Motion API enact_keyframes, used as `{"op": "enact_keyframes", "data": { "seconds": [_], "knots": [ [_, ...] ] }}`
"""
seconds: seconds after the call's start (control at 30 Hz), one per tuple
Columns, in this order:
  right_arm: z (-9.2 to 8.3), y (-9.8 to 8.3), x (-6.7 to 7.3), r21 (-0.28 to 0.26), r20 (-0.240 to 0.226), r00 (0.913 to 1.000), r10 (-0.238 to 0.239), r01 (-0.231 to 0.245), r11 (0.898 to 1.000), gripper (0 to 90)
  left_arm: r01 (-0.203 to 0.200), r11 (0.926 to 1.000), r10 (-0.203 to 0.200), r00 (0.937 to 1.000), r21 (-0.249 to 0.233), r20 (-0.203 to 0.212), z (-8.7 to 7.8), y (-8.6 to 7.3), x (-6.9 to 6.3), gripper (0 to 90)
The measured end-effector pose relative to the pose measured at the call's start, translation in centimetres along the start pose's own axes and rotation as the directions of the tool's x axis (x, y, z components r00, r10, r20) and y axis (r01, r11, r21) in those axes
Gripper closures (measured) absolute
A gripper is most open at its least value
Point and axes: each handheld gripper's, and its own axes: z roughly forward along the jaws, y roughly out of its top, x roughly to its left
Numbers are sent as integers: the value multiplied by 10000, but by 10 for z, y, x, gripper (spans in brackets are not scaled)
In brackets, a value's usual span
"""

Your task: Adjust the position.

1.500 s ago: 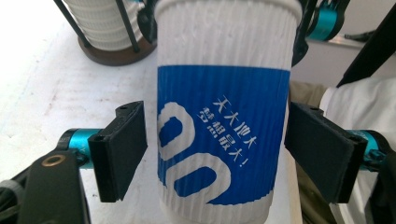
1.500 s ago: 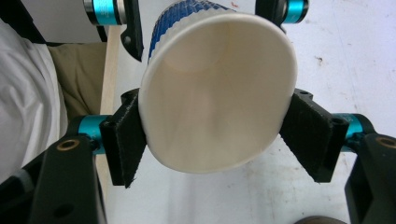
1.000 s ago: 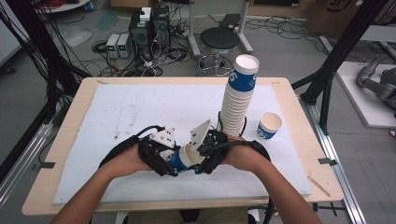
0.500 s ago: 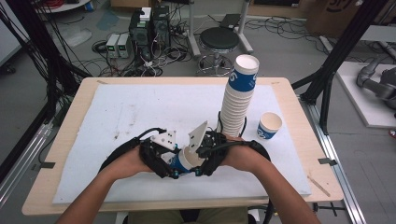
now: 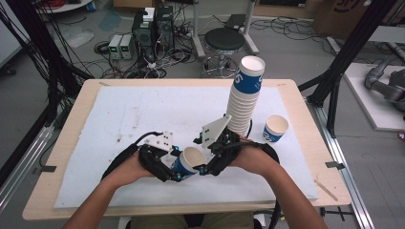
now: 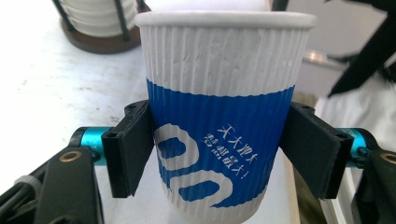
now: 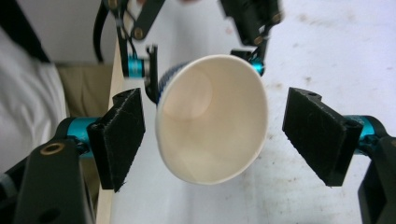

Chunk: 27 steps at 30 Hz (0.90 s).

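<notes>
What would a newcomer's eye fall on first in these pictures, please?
Probably the blue-and-white paper cup at the table's near edge, clamped at its sides by the left hand-held gripper, while the right hand-held gripper stands open around its rim. Next, the tall leaning stack of cups at the far right, with a single cup beside it.

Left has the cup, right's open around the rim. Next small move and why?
Probably close the right gripper on the paper cup. Its jaws stand open either side of the rim, not touching, while the left gripper clamps the cup's blue band. That looks like a handover, with the right grip missing.
</notes>
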Motion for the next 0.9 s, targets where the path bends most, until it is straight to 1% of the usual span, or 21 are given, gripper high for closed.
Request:
{"op": "enact_keyframes", "data": {
  "seconds": [0.07, 0.1, 0.13, 0.17, 0.23, 0.3, 0.37, 0.4, 0.43, 0.5, 0.57, 0.63, 0.67, 0.7, 0.73, 0.77, 0.8, 0.83, 0.87, 0.9],
  "knots": [
    [-5, -5, 0, -533, 141, 9992, 367, -359, 9979, 216, 58, 9993, -62, 9999, -361, -114, -2, -4, 1, 269],
    [-6, -9, 0, -825, 201, 9982, 569, -551, 9951, 216, 111, 9982, -123, 9997, -582, -190, -2, -6, 0, 269],
    [-8, -13, 0, -1133, 221, 9967, 785, -755, 9907, 216, 95, 9977, -113, 9996, -672, -258, -2, -9, 0, 270],
    [-10, -18, 0, -1400, 227, 9941, 1057, -1015, 9849, 216, 158, 9959, -186, 9993, -885, -309, -2, -11, 0, 269],
    [-12, -27, 0, -1770, 232, 9895, 1429, -1366, 9747, 216, 239, 9928, -288, 9988, -1171, -406, -3, -14, 0, 269],
    [-15, -36, 1, -2055, 454, 9823, 1815, -1687, 9640, 216, 297, 9870, -389, 9977, -1581, -559, -4, -18, 2, 268],
    [-18, -46, 3, -2354, 611, 9751, 2132, -1935, 9524, 216, 382, 9794, -535, 9959, -1985, -723, -5, -23, 3, 267],
    [-20, -50, 4, -2449, 709, 9715, 2263, -2030, 9481, 216, 400, 9769, -571, 9955, -2101, -757, -5, -24, 3, 266],
    [-22, -53, 5, -2490, 811, 9678, 2382, -2117, 9451, 216, 412, 9726, -606, 9951, -2288, -787, -6, -26, 4, 265],
    [-26, -62, 7, -2601, 1024, 9613, 2558, -2224, 9396, 216, 471, 9668, -711, 9937, -2513, -870, -6, -29, 4, 261],
    [-29, -69, 8, -2696, 1180, 9551, 2718, -2326, 9345, 216, 506, 9636, -765, 9931, -2627, -892, -6, -31, 5, 261],
    [-32, -76, 9, -2798, 1347, 9463, 2939, -2482, 9274, 216, 532, 9597, -820, 9922, -2761, -940, -5, -34, 5, 259],
    [-33, -78, 9, -2834, 1425, 9428, 3012, -2527, 9251, 216, 482, 9576, -801, 9916, -2841, -1017, -6, -35, 5, 259],
    [-35, -82, 10, -2895, 1576, 9369, 3119, -2581, 9217, 216, 464, 9563, -798, 9913, -2886, -1048, -6, -36, 5, 260],
    [-36, -84, 10, -2931, 1661, 9349, 3136, -2568, 9209, 216, 455, 9521, -817, 9908, -3024, -1083, -7, -36, 5, 259],
    [-38, -88, 11, -3051, 1787, 9317, 3161, -2529, 9181, 216, 382, 9504, -767, 9906, -3085, -1135, -8, -37, 5, 259],
    [-39, -91, 13, -3172, 1877, 9285, 3205, -2515, 9144, 216, 375, 9484, -767, 9906, -3149, -1130, -9, -37, 6, 260],
    [-40, -93, 14, -3311, 1938, 9255, 3255, -2506, 9097, 216, 376, 9447, -772, 9910, -3259, -1095, -10, -38, 6, 260],
    [-41, -97, 15, -3458, 1960, 9224, 3327, -2525, 9037, 216, 348, 9435, -760, 9907, -3294, -1129, -11, -38, 6, 260],
    [-42, -99, 16, -3549, 1969, 9192, 3411, -2574, 8987, 216, 324, 9401, -758, 9904, -3392, -1154, -12, -39, 6, 260]
  ]
}}
